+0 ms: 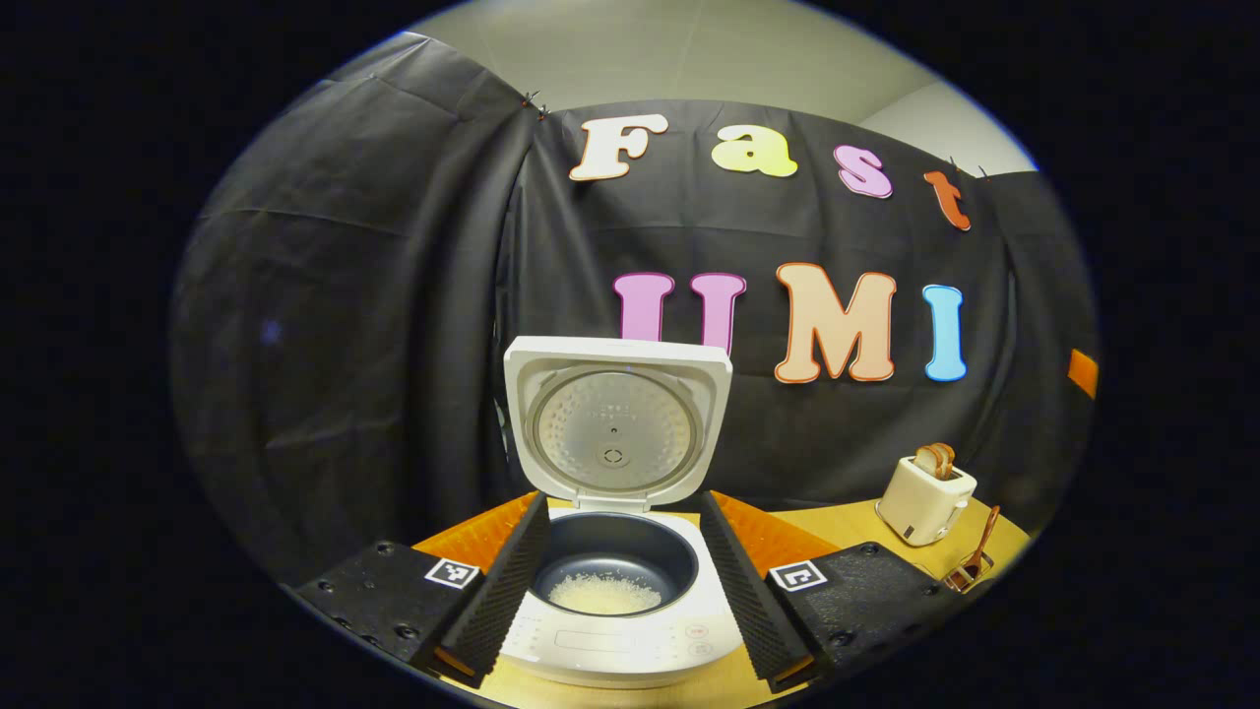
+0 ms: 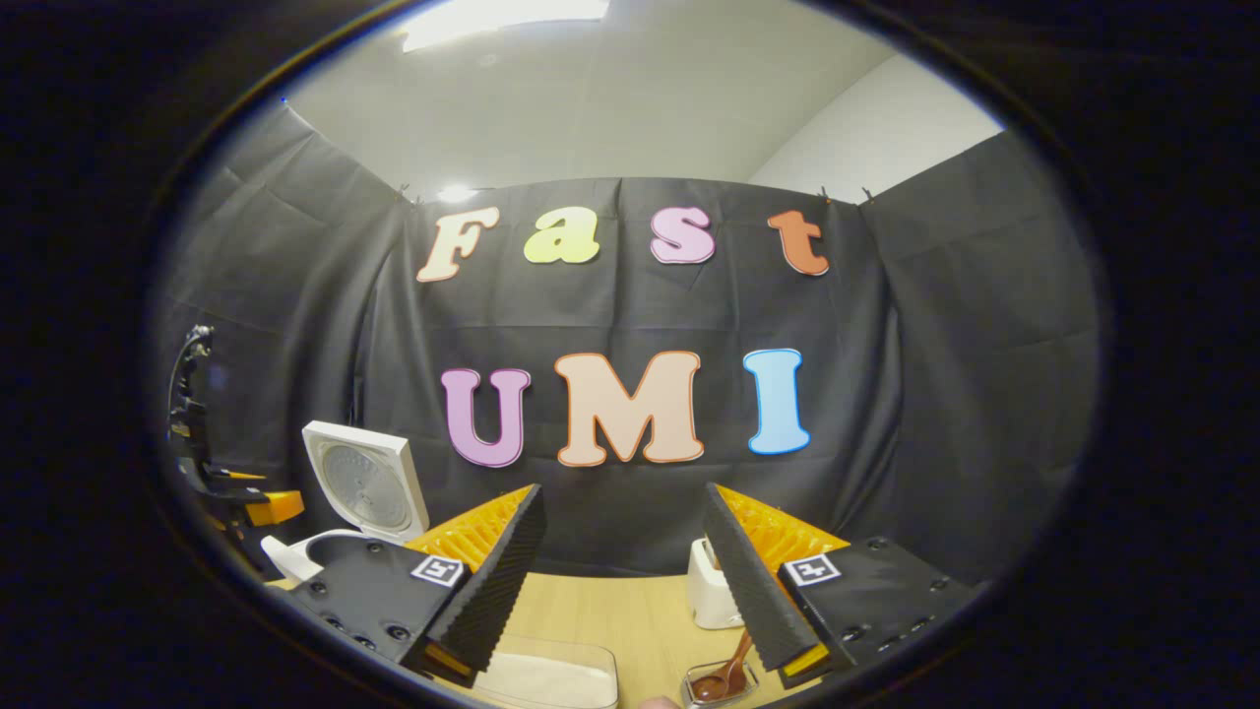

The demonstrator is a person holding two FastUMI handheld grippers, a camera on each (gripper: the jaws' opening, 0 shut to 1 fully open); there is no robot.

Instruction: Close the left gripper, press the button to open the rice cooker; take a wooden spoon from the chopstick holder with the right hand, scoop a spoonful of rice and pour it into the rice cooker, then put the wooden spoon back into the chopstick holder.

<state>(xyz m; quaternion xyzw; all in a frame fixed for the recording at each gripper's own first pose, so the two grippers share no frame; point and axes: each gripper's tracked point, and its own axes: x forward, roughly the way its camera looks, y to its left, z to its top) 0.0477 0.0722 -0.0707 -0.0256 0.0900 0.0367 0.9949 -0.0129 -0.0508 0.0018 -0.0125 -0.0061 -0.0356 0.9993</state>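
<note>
In the left gripper view, the white, rounded-square plastic rice cooker (image 1: 620,630) sits on the pale wooden table (image 1: 856,527) with its hinged lid (image 1: 618,423) standing upright; the lid's underside carries a round, dimpled metal plate. Below it the dark, smooth, bowl-shaped inner pot (image 1: 610,566) holds a small heap of grainy white rice (image 1: 604,594) on its bottom. The left gripper (image 1: 620,601) has its two ribbed, wedge-shaped fingers spread wide on either side of the pot, gripping nothing. Off to the right on the table stands a cream, boxy toaster (image 1: 923,500) with brown bread slices poking out of the top, and near it a brown wooden spoon (image 1: 982,547) leans upright in a small chopstick holder (image 1: 967,575) at the table edge. In the right gripper view, the right gripper (image 2: 620,611) is likewise wide apart, its ridged fingers holding nothing above the tabletop. Between and below them lie a clear, rectangular plastic container of white rice (image 2: 551,681) on the left and the wooden spoon with its glossy bowl resting in the holder on the right, just beside the right finger; whether it touches is unclear. The toaster stands behind it, and the open cooker shows at far left.
</note>
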